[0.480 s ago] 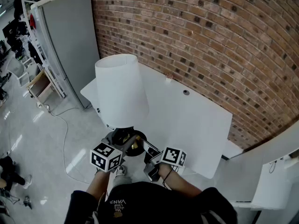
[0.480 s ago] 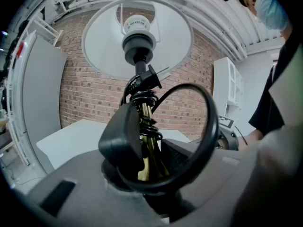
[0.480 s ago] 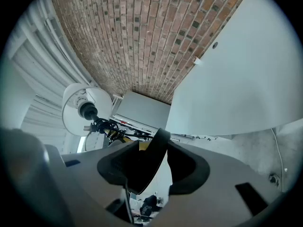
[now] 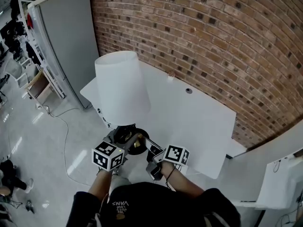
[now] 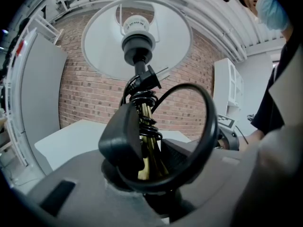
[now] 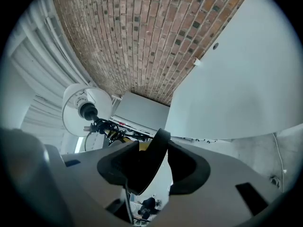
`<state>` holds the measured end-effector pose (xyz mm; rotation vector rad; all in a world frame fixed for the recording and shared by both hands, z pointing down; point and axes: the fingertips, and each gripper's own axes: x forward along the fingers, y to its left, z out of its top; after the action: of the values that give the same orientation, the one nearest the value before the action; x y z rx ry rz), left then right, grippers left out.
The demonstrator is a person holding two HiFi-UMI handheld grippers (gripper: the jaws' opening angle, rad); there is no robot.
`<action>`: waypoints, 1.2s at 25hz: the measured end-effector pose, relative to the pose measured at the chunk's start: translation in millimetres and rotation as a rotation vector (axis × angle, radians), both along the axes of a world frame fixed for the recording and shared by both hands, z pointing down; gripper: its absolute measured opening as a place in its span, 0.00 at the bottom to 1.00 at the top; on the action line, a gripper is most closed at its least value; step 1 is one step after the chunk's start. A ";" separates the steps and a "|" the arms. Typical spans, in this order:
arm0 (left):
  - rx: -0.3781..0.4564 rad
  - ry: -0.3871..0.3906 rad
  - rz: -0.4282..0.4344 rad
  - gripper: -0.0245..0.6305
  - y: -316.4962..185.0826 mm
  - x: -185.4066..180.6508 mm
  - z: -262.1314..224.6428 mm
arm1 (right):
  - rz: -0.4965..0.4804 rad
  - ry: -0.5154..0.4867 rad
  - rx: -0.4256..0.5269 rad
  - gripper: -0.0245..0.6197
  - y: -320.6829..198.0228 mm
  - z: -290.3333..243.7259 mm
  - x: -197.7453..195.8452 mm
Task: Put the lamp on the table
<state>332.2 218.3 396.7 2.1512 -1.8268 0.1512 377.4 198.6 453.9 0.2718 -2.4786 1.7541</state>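
Observation:
The lamp has a white shade (image 4: 120, 86), a brass stem wrapped in black cable (image 5: 152, 146) and a black round base (image 4: 124, 132). It hangs upright over the floor, just off the near left edge of the white table (image 4: 199, 122). My left gripper (image 4: 130, 142) is shut on the brass stem, seen from below in the left gripper view, where that gripper (image 5: 147, 159) looks up into the shade (image 5: 137, 41). My right gripper (image 4: 147, 149) is shut on the rim of the base (image 6: 154, 160); the right gripper (image 6: 160, 167) view also shows the shade (image 6: 78, 110).
A brick wall (image 4: 213, 41) runs behind the table. A tall grey panel (image 4: 71, 41) stands to the left, with a cable (image 4: 64, 126) on the shiny floor. A small object (image 4: 170, 77) and a dark round hole (image 4: 189, 91) mark the tabletop. White furniture (image 4: 284, 174) stands at the right.
The lamp has risen a little and shifted slightly left in view. Both grippers keep their hold and have moved with it.

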 end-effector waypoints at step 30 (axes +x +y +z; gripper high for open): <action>-0.012 -0.047 0.292 0.23 -24.9 -252.4 5.3 | 0.321 -0.034 -0.050 0.29 -11.8 7.0 -248.4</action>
<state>79.8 193.4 402.0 2.4135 -1.5211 0.2795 129.0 186.8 460.9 0.6742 -2.5232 1.9456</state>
